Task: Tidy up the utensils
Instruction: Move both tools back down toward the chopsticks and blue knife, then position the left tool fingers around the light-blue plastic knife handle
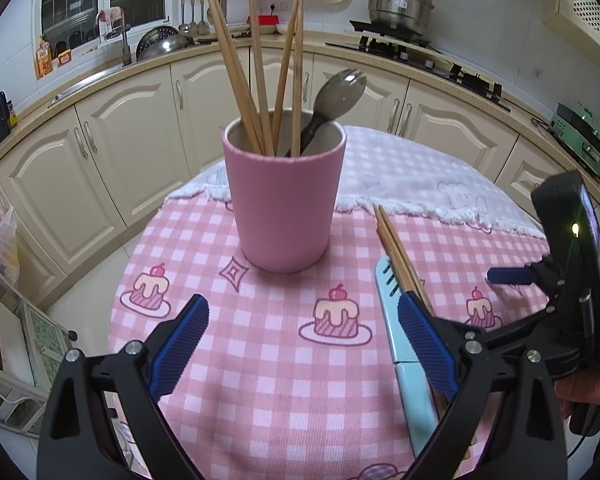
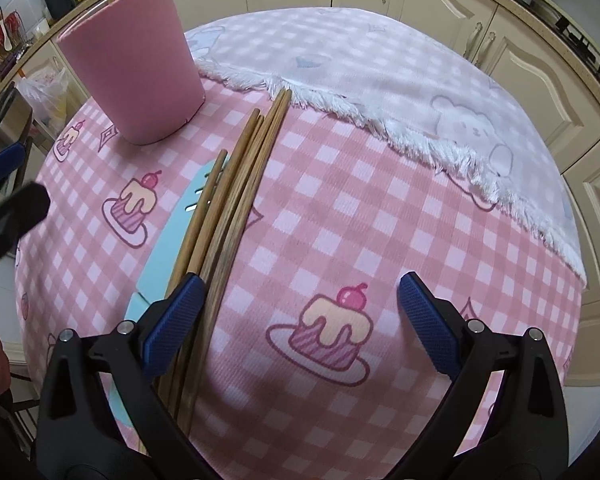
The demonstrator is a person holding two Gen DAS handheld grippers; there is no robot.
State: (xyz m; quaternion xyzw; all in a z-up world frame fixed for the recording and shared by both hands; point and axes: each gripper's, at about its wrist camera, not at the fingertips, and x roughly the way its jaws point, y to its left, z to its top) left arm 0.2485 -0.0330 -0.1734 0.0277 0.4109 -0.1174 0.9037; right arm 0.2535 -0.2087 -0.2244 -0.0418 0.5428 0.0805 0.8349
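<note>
A pink cup [image 1: 284, 200] stands upright on the pink checked cloth and holds several wooden chopsticks [image 1: 260, 80] and a dark spork [image 1: 336, 96]. It also shows in the right wrist view [image 2: 136, 76] at upper left. Several loose chopsticks [image 2: 236, 196] and a light blue utensil [image 2: 168, 236] lie flat to the cup's right; they also show in the left wrist view, chopsticks [image 1: 396, 248] and blue utensil [image 1: 400, 344]. My left gripper [image 1: 304, 340] is open and empty, in front of the cup. My right gripper [image 2: 300, 320] is open and empty, its left finger over the chopsticks' near ends.
A white fringed towel [image 2: 380, 80] covers the far half of the round table. Cream kitchen cabinets [image 1: 112, 148] curve behind it, with a sink at left and a stove with a steel pot [image 1: 400, 4] at right. The right gripper's body [image 1: 572, 280] shows at the left view's right edge.
</note>
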